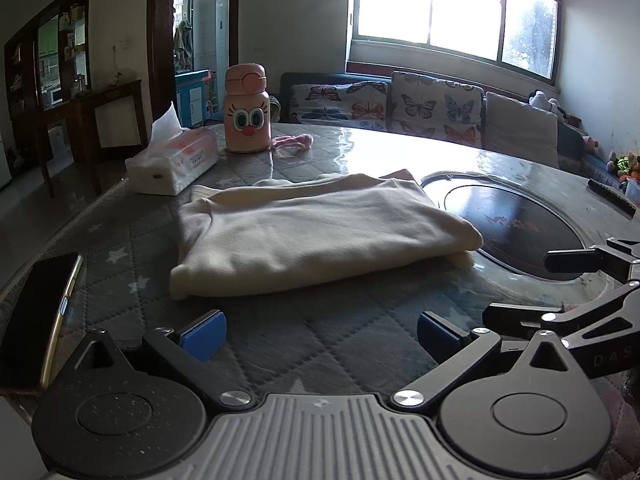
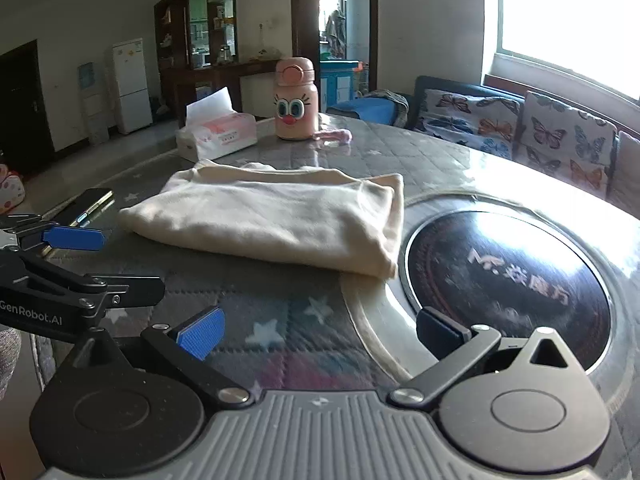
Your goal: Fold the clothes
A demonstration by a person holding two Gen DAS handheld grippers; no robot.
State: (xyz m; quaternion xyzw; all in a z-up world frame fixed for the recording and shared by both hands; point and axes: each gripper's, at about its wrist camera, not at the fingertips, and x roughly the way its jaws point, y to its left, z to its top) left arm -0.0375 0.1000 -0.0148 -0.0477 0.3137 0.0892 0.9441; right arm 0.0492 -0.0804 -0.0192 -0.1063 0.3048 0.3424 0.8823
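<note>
The cream garment (image 1: 316, 232) lies folded on the quilted table cover (image 1: 320, 332), ahead of both grippers. The left gripper (image 1: 320, 330) and right gripper (image 2: 320, 330) are spread wide, grasping nothing. Behind stands a tissue pack (image 1: 174, 164) with one tissue sticking out, beside a pink bottle (image 1: 246, 110).

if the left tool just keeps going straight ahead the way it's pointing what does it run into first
Most likely the folded cream garment: it lies on the table directly ahead of the open left tool, with only bare quilted cover between. Depth is hard to judge.
</note>
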